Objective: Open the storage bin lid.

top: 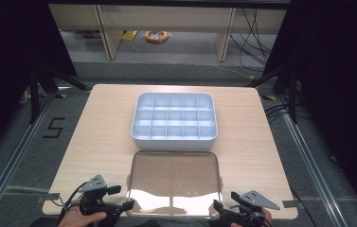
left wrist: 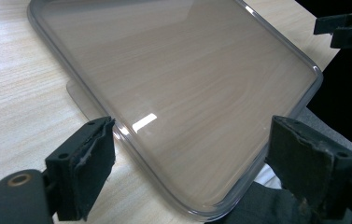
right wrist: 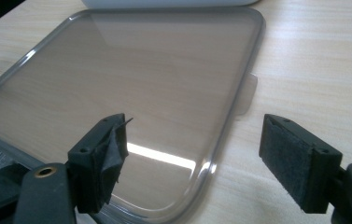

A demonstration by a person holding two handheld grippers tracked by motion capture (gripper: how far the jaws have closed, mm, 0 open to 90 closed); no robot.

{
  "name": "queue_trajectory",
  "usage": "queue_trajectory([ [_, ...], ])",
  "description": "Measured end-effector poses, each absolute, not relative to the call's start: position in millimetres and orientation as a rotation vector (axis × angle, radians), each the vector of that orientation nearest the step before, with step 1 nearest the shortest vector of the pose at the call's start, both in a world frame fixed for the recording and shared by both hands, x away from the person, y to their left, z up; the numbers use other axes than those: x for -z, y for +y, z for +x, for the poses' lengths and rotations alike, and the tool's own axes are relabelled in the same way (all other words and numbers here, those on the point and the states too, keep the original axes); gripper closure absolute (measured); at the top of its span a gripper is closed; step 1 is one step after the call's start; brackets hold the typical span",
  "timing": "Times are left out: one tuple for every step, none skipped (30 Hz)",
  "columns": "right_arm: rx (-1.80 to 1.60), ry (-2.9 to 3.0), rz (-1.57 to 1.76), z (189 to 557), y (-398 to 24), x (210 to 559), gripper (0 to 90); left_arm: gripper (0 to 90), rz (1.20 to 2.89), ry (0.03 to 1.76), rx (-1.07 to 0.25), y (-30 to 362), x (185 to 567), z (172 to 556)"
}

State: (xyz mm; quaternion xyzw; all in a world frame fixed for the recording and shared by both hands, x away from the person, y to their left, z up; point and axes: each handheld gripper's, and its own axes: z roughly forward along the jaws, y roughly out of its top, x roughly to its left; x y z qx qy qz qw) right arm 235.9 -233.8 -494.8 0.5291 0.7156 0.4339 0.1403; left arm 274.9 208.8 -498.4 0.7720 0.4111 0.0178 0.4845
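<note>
So, quick rundown, biggest thing first:

bench (top: 100, 142): light wood top, takes up the middle of the high view, dark floor all round it.

box (top: 174, 117): pale blue-grey divided tray, sits upper middle of the high view. Every compartment I can see into looks empty. In the right gripper view just a sliver of its near wall pokes in at the top edge.

lid (top: 176, 182): clear smoky plastic, lying flat in the lower middle of the high view, just below the box with a thin strip of bench between them. Its long side runs left-right across the frame, same way as the box.

left claw (top: 119, 198): lower left of the high view, wide open, holding nothing. In the left gripper view the lid's near corner (left wrist: 201, 205) sits between the jaws, but I can't tell if either pad touches it.

right claw (top: 227, 201): lower right of the high view, also spread open and empty. In its own view the lid's corner (right wrist: 197, 186) lies between the jaws.

what matters next: the lid lies up-frame of both claws, between them, one claw per near corner, so neither is clearly nearer. My guess is it goes up onto the box.

side tabs: small clear tab on each short edge (right wrist: 247, 95), hard to see against the wood.

hard to make out: hands are cut off by the bottom edge; glare washes out the lid's near edge.
</note>
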Motion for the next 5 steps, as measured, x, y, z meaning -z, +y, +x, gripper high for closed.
queue_trajectory([
  [-1.225,2.06,1.522,236.9,-234.9,496.7,23.3,14.9,1.886,1.01,-0.041,209.5,498.5,275.2],
  [-1.225,2.06,1.522,236.9,-234.9,496.7,23.3,14.9,1.886,1.01,-0.041,209.5,498.5,275.2],
  [-1.245,2.041,1.582,235.1,-232.0,496.8,23.1,14.9,1.896,1.015,-0.036,210.4,498.0,275.8],
  [-1.245,2.041,1.582,235.1,-232.0,496.8,23.1,14.9,1.896,1.015,-0.036,210.4,498.0,275.8],
  [-1.238,2.042,1.571,235.8,-232.4,497.3,23.1,14.9,1.893,1.014,-0.037,210.6,497.9,275.9],
])
